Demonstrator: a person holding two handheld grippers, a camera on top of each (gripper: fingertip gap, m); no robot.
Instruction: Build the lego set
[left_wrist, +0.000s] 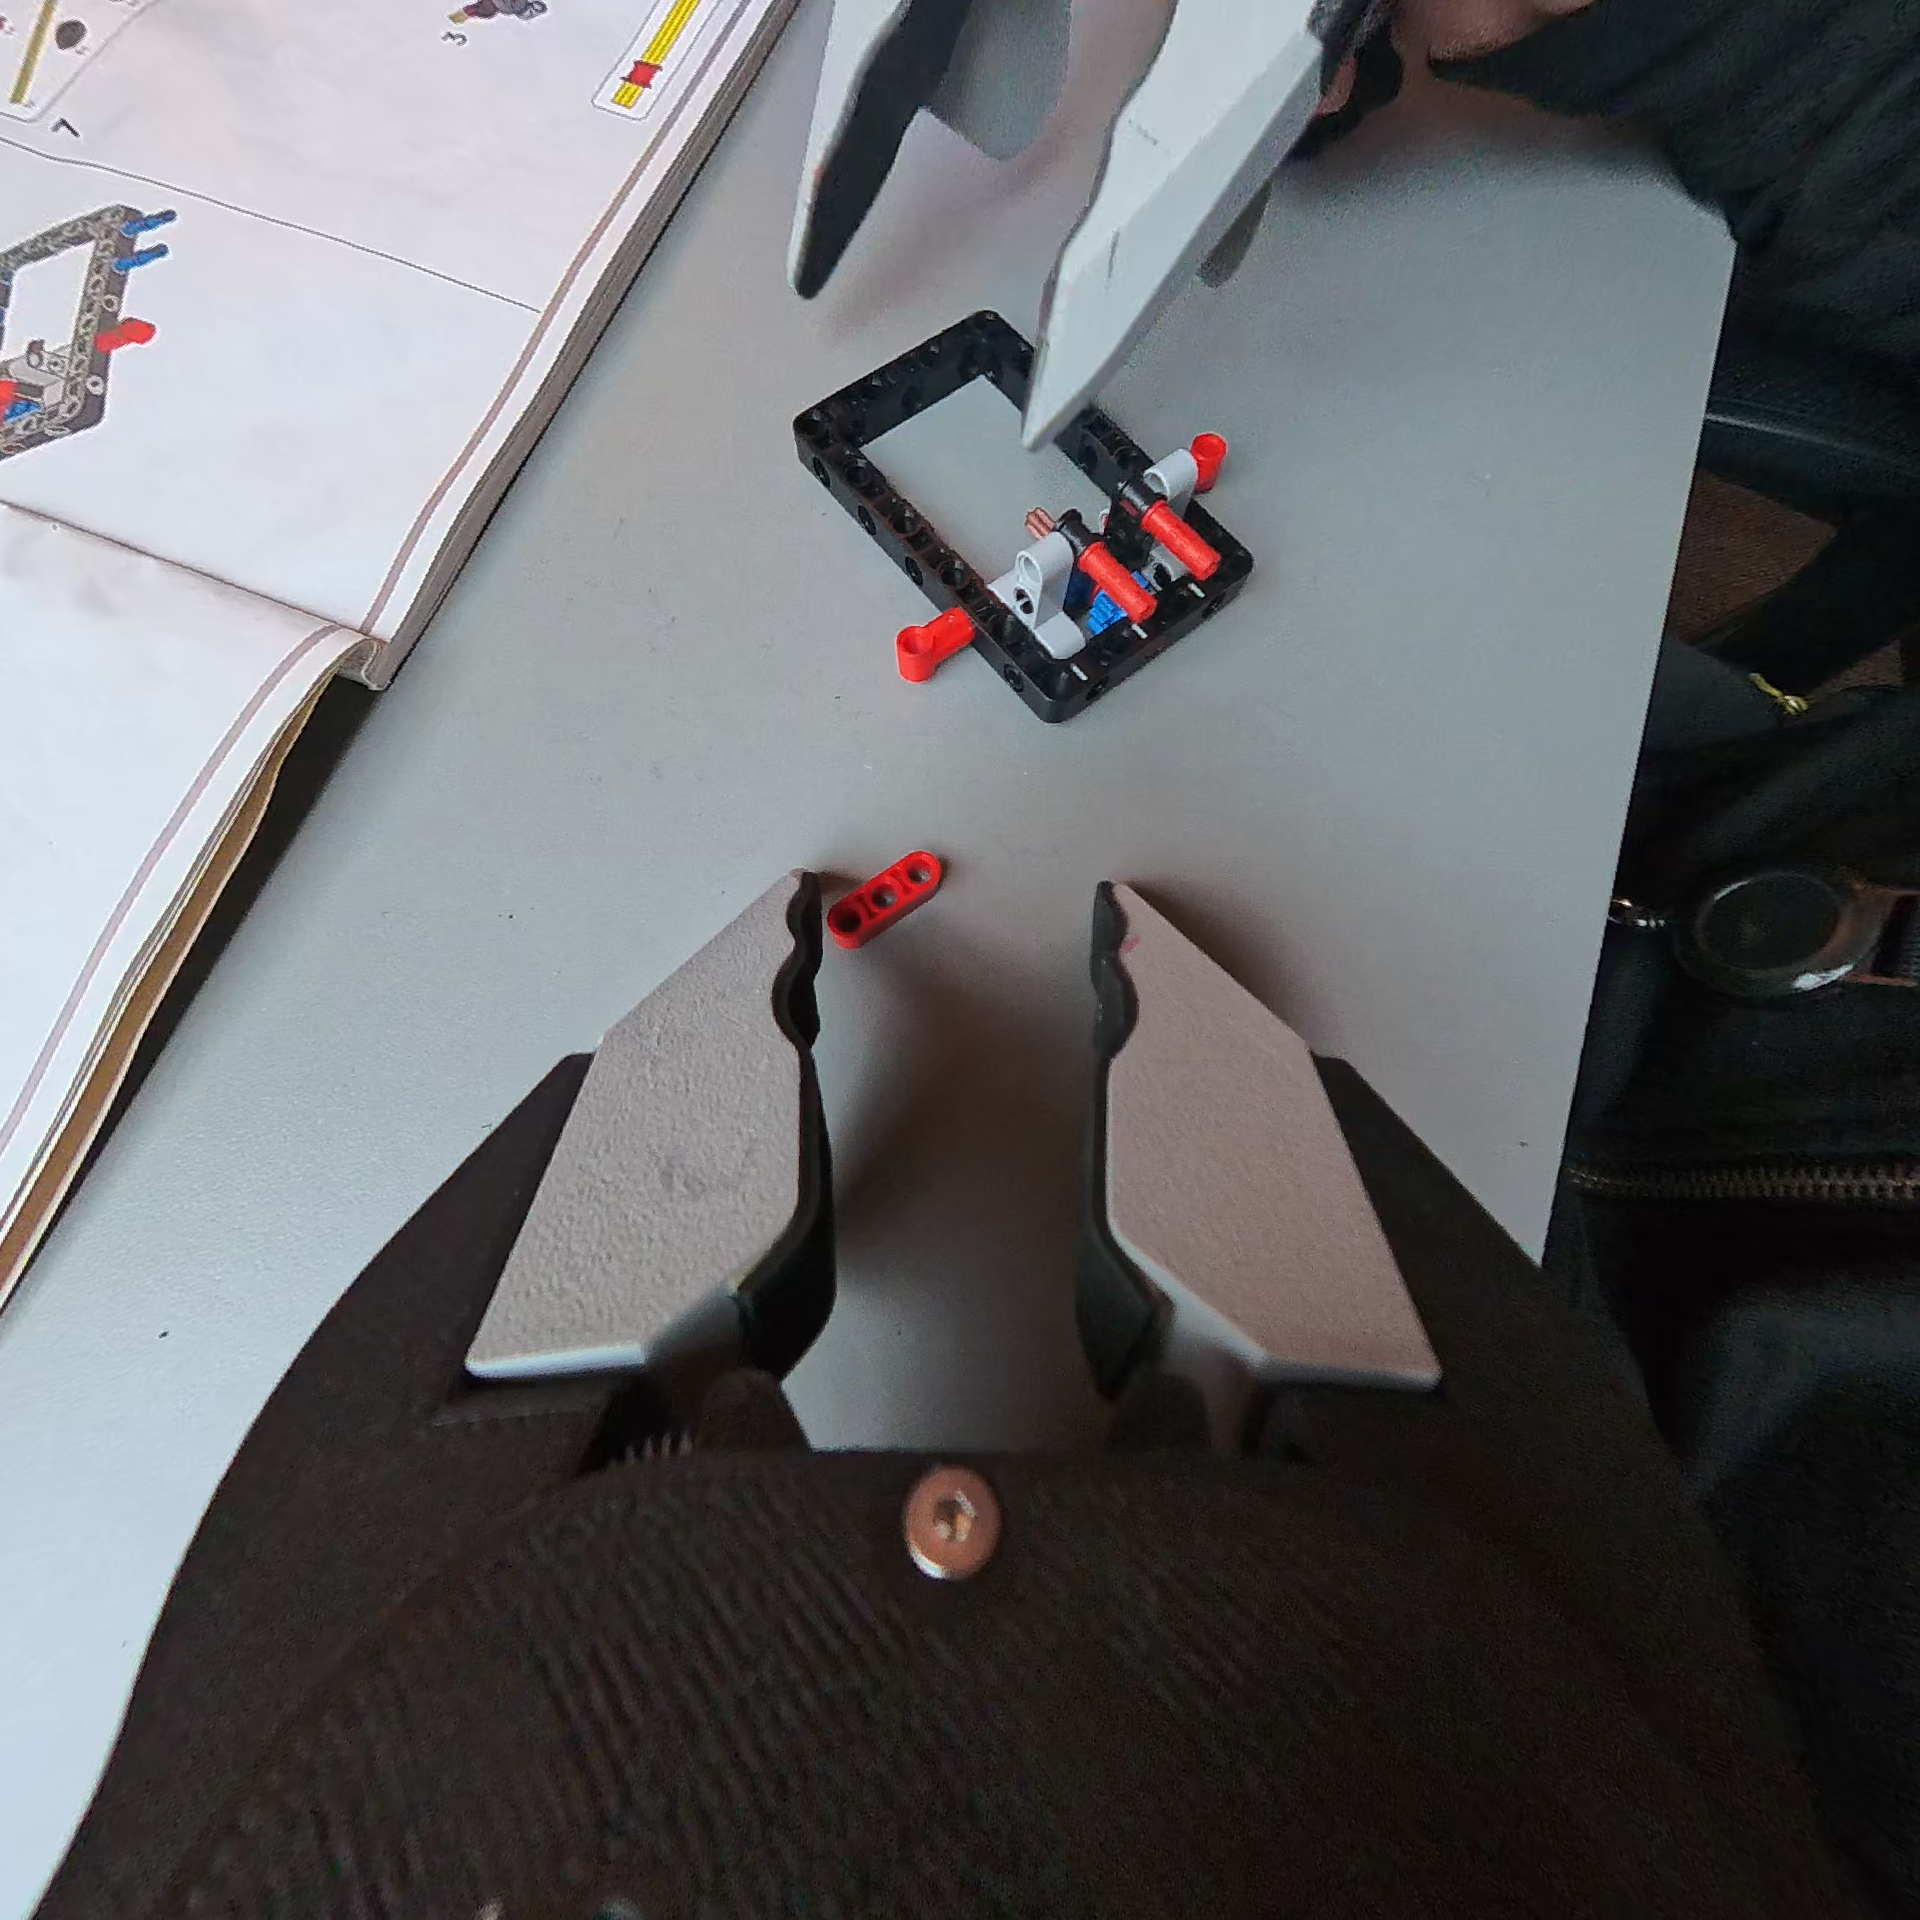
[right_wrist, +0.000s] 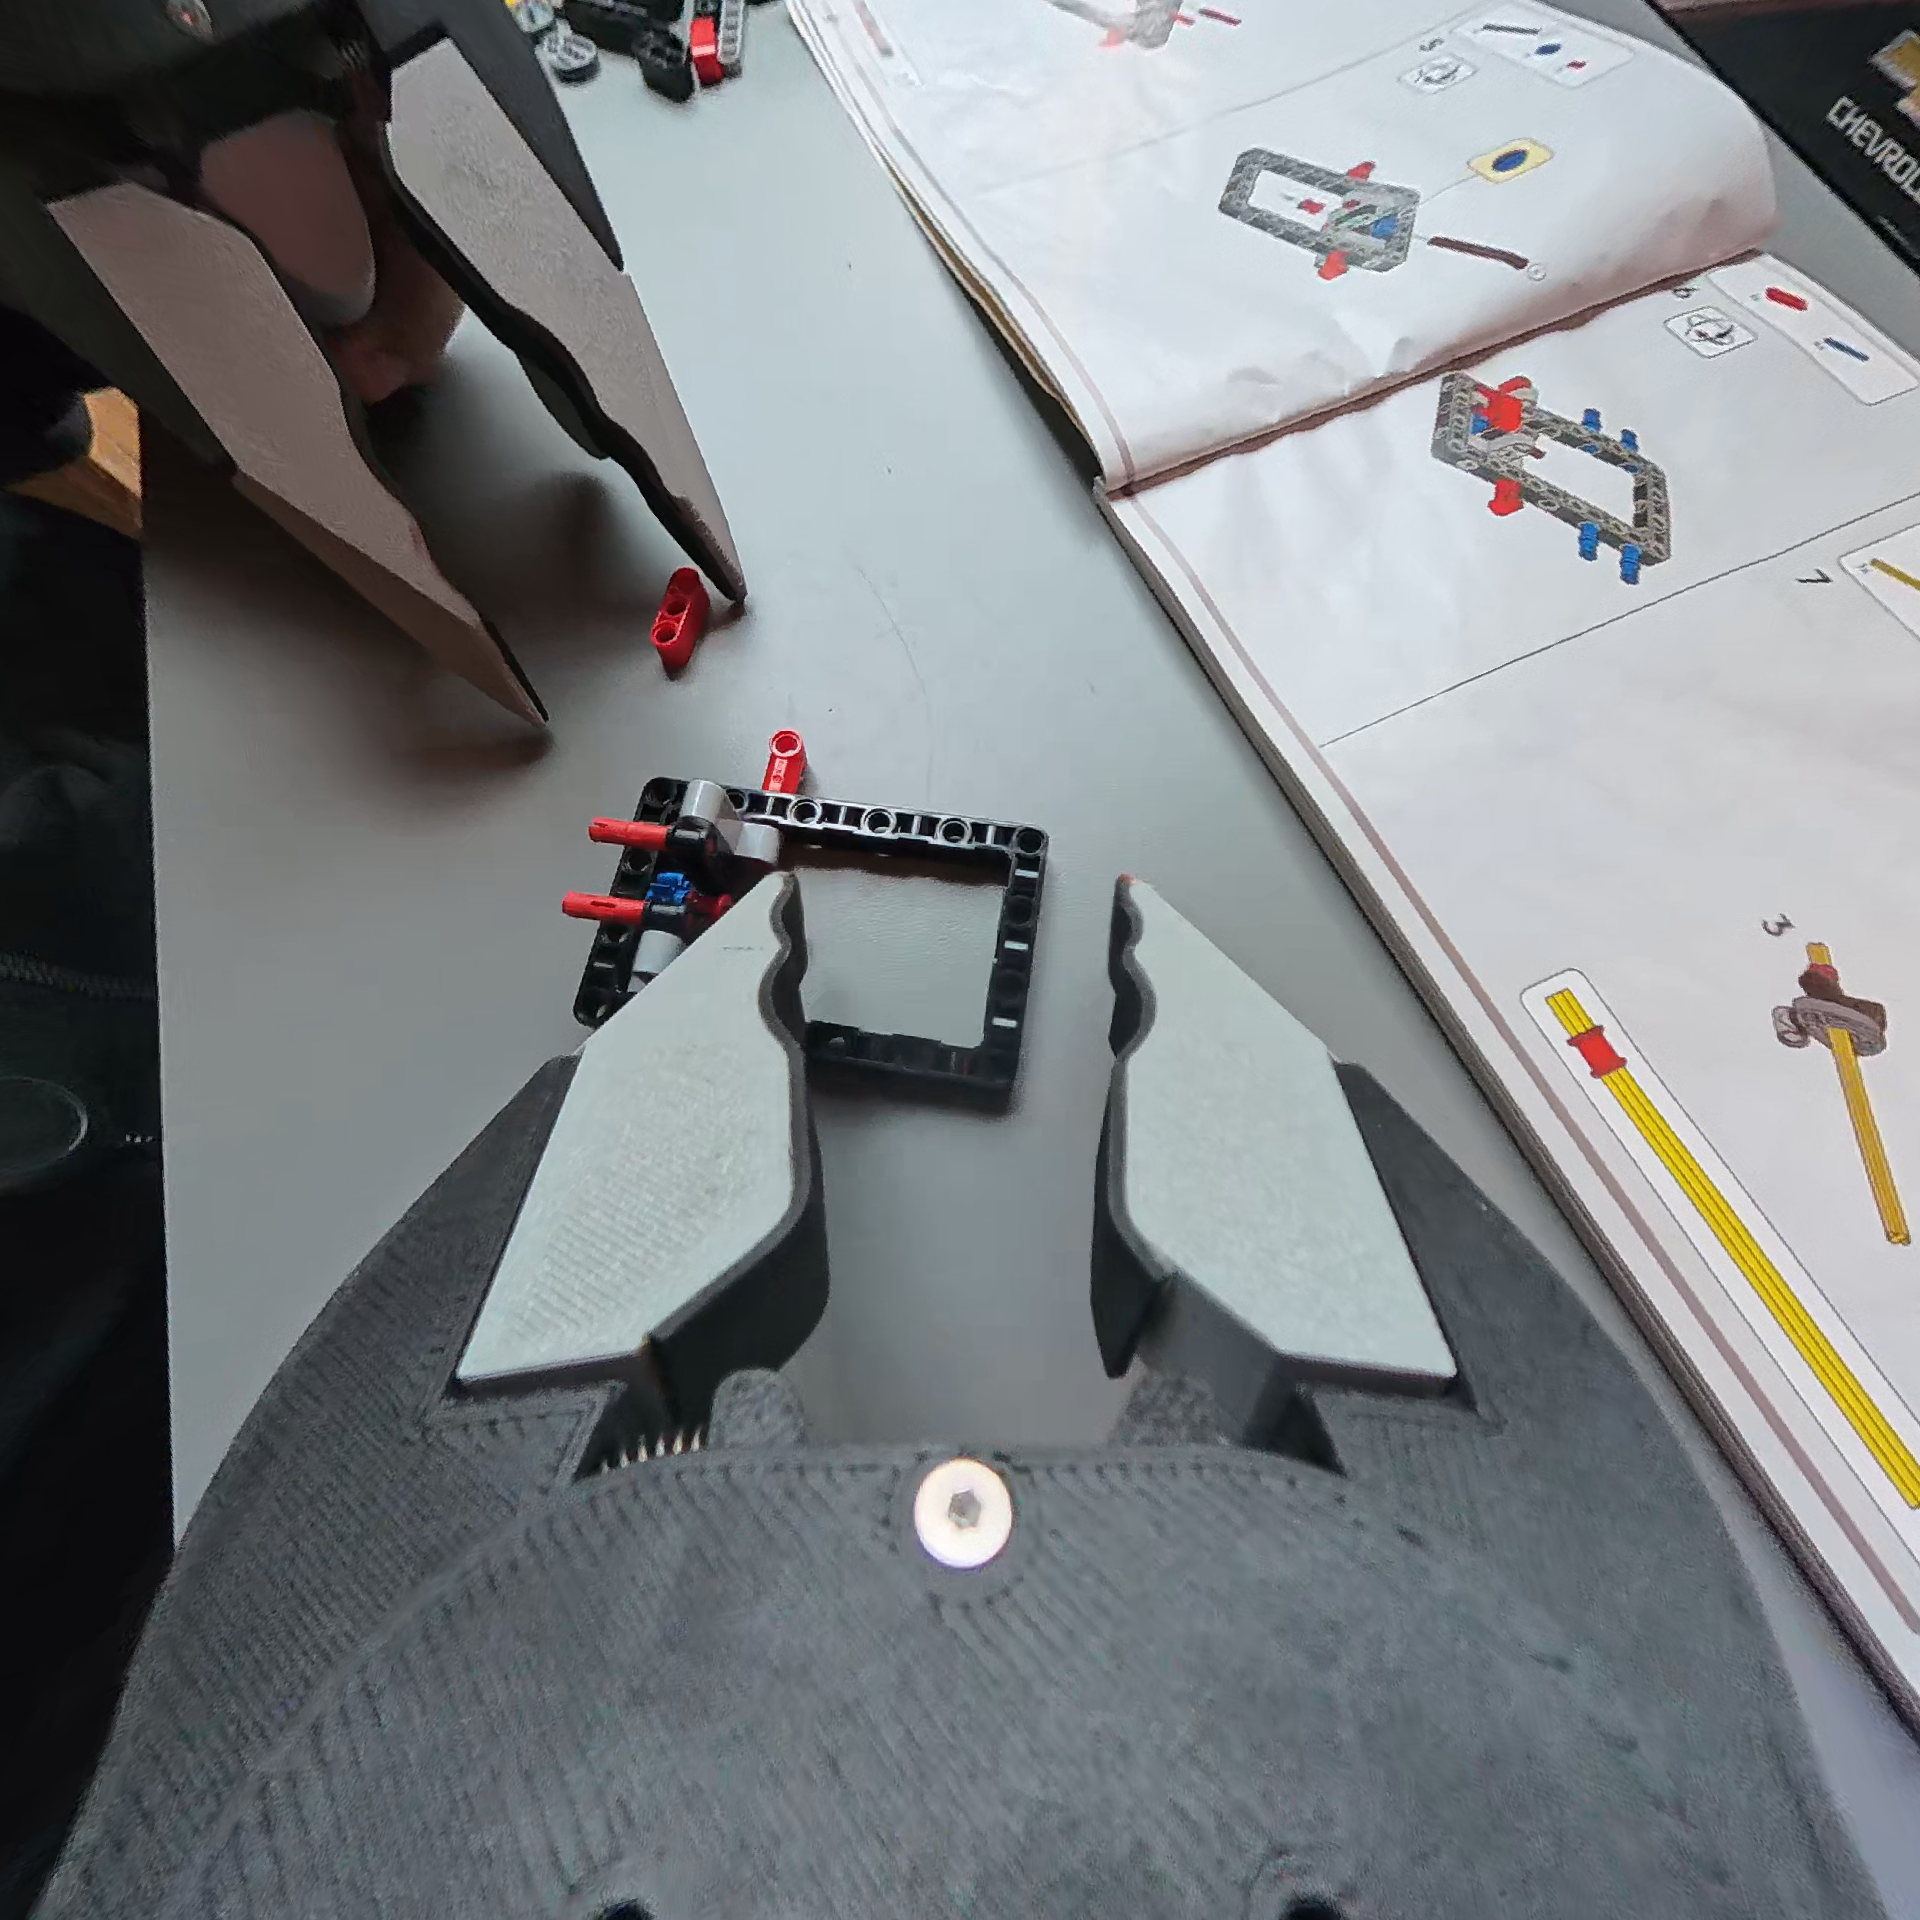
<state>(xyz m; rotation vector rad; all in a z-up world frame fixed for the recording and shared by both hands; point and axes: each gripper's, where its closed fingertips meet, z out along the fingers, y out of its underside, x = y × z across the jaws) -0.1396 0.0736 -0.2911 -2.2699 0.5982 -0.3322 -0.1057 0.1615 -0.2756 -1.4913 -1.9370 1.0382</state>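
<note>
One red beam lies just beside the spread left hand-held gripper.

The left gripper sat low, fingers spread wide with clear space between them and nothing gripped, tips angled down toward the surface. From the right wrist view it came in steeply from the upper left, both pointed tips down near the surface. The right gripper was parted just as wide, empty too. Seen from the left wrist view, it dropped in from above, facing the left one, its nearer fingertip lowest.
</note>
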